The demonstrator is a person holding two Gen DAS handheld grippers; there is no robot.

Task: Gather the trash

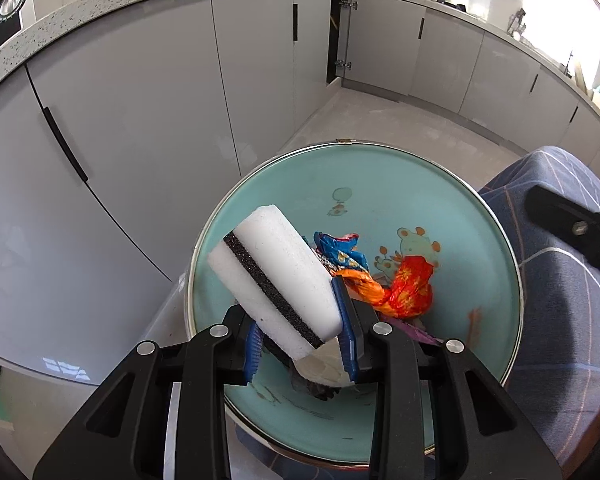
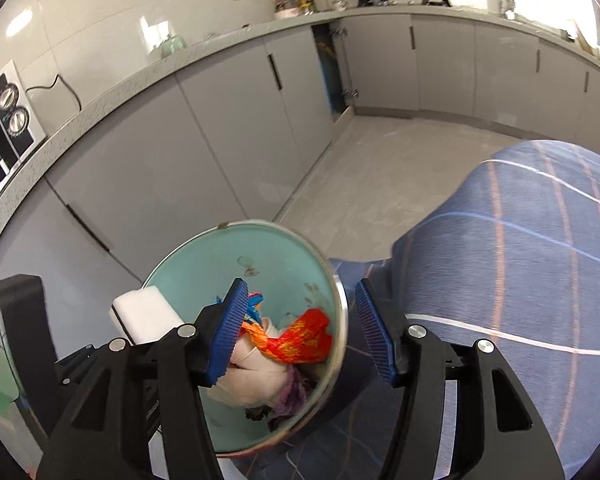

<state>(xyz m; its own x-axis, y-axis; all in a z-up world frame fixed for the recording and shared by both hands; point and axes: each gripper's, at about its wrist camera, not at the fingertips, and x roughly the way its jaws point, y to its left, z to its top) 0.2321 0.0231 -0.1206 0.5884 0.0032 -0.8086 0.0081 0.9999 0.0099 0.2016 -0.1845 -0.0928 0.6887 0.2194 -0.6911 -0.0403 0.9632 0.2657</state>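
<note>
A round bin with a teal inside (image 1: 380, 184) and a metal rim stands on the floor below both grippers. In it lie an orange-red wrapper (image 1: 410, 288), a blue wrapper (image 1: 336, 248), a purple scrap (image 2: 296, 392) and white tissue (image 2: 256, 380). My left gripper (image 1: 298, 308) is shut on a white sponge (image 1: 276, 272) with a black stripe, held tilted over the bin's left side. My right gripper (image 2: 300, 292) stands open above the bin's right rim (image 2: 342, 320). No thing is pinched between its blue pads (image 2: 228, 332); the orange-red wrapper (image 2: 306, 338) lies lower, inside the bin.
Blue checked fabric, apparently a person's leg (image 2: 520, 260), presses close to the bin's right. Grey cabinets (image 1: 140, 120) under a speckled counter (image 2: 100, 100) run along the left and back, with one door ajar (image 2: 328, 72). Pale floor (image 2: 380, 168) stretches behind the bin.
</note>
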